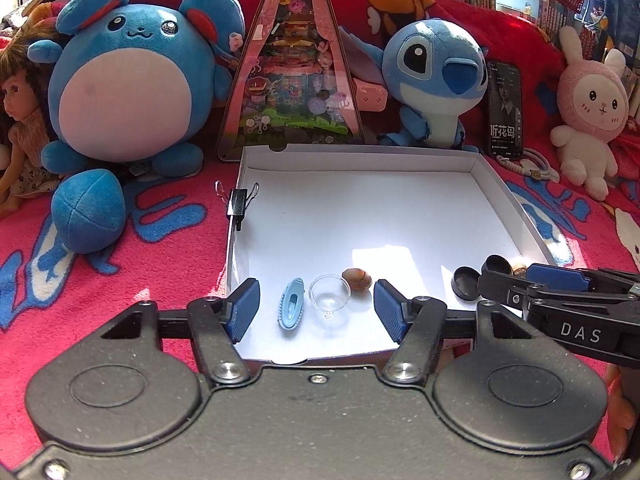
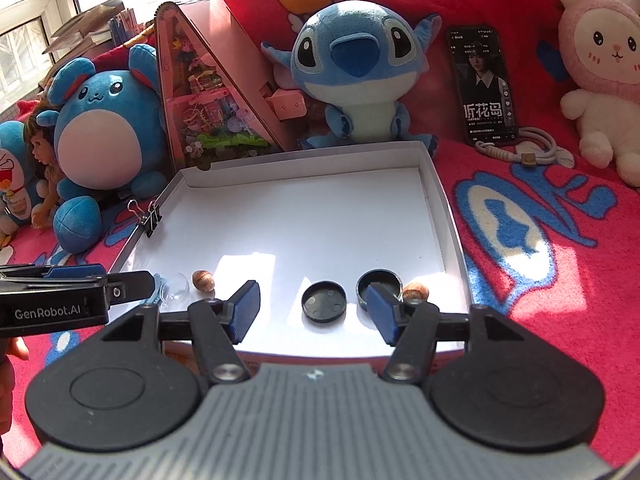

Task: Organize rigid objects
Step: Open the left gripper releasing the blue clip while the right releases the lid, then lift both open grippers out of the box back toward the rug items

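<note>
Your left gripper [image 1: 316, 308] and right gripper [image 2: 314, 310] both hang with jaws released and nothing between the pads, poised over the near edge of the white box lid [image 1: 496, 196]. Just beyond them, along the lid's near side, lie the blue clip [image 1: 291, 306], clear cup [image 1: 330, 293], brown shell [image 1: 357, 279], black cap [image 2: 324, 301], black pot [image 2: 380, 285] and a second shell [image 2: 416, 291], seemingly gathered there in a row. Farther back a binder clip [image 1: 237, 202] pinches the left wall, likely to steady it.
</note>
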Motion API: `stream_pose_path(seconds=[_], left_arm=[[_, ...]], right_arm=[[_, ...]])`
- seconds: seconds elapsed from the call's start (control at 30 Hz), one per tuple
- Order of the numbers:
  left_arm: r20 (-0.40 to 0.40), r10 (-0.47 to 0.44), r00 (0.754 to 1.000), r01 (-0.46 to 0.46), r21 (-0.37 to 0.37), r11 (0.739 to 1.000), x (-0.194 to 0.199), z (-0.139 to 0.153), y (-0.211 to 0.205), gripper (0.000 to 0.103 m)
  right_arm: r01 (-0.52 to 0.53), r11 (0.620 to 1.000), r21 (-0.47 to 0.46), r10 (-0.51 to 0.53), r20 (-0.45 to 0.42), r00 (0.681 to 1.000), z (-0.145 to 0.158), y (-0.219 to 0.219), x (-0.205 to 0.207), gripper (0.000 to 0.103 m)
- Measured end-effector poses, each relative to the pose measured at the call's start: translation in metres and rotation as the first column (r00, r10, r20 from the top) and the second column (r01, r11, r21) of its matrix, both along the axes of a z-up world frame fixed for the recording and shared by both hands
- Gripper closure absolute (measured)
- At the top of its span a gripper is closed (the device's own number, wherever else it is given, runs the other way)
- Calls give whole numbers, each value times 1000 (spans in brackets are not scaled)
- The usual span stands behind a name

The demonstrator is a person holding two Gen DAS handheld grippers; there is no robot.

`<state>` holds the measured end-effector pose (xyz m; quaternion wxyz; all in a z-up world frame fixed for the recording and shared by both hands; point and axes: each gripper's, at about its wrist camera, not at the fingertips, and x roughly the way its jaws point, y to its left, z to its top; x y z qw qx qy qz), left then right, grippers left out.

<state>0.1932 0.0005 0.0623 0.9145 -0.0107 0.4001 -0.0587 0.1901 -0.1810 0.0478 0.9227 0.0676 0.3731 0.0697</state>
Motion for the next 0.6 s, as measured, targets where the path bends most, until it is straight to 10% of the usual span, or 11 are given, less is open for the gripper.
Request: stream_pose_path(seconds=[0.6], left_arm=[[66, -90, 994, 90, 7, 996, -56, 2, -11, 25]], right_arm=[[-77, 993, -94, 87, 108, 990, 3, -8, -54, 15]])
